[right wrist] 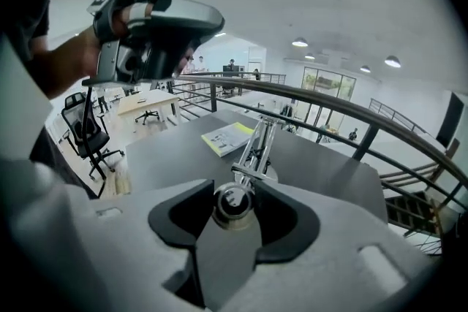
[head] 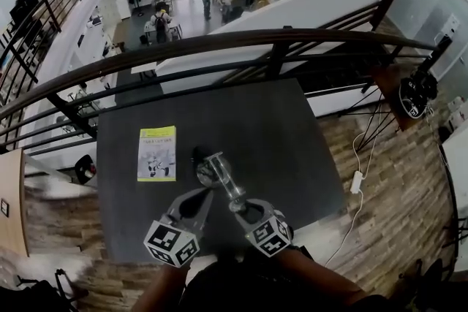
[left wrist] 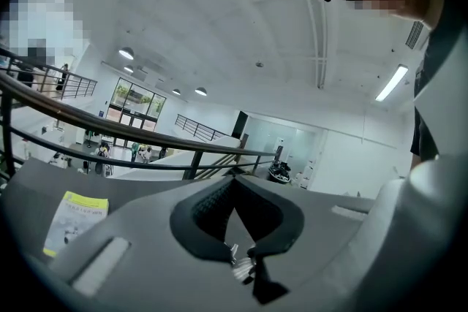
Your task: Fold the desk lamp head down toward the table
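The lamp [head: 219, 179] stands near the middle of the dark bench [head: 300, 135], just right of a yellow-edged booklet [head: 156, 153]. Its thin metal arm [right wrist: 257, 146] slants toward the near edge. The lamp looks like polished metal throughout: rigid, smooth and likely slippery. The arm's joints probably resist and then give at once, and a light base could slide or tip. The small round lamp head [right wrist: 234, 202] is the sensible place to hold, gripped across its sides so that it cannot roll out.

The right claw [right wrist: 234, 193] is there: the head sits between its jaws, which stand wide, with both pads against its rim. The left claw [left wrist: 234, 183] is pressed together and holds nothing. It hangs just left of the lamp, above the bench.
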Tool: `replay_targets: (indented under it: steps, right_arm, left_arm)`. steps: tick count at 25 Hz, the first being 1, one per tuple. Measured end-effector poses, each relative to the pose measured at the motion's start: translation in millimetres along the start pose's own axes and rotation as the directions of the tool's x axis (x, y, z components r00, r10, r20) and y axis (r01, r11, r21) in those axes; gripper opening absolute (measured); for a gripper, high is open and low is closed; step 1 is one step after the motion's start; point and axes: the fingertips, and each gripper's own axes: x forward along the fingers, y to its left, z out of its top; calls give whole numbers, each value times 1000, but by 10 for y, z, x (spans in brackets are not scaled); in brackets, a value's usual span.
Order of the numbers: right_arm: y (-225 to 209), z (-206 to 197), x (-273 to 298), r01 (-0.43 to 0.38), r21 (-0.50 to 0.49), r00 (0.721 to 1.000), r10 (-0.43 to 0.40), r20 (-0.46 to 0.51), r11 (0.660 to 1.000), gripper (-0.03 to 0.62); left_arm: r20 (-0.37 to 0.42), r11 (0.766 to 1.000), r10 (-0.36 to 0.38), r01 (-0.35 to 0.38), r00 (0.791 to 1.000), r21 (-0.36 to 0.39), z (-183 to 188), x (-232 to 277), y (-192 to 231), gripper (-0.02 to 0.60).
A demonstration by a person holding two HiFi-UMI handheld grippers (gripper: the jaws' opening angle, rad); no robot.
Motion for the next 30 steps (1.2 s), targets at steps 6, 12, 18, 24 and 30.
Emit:
replay_targets:
  steps: [6,12,18,24,30]
  right_arm:
    - [15,-248,291,23,-32,999,-24,-29,999,170]
    - [12,-396,560,27,-40,998,-29,-64,999,166]
    - [-1,-496,816,37,-65,995,-43,-89,997,163]
    - [-49,-543,970,47,-77,994,-54,-99,996,163]
    - [-45,-551,1069,45,-77,993,-53,-108,996,163]
  left_arm:
    - [-9,1000,14,-14,1000,-4,-52,-62,64,0]
    - [-16,1000,29,-29,999,-11,-85,-132,115,0]
    - [-15,999,38,-38,999,-17,-100,-172,162,0]
    - [-20,999,39,-40,999,-17,-81,-169,159,0]
    - [-23,999,41,-42,999,-15,-78,-196,175,0]
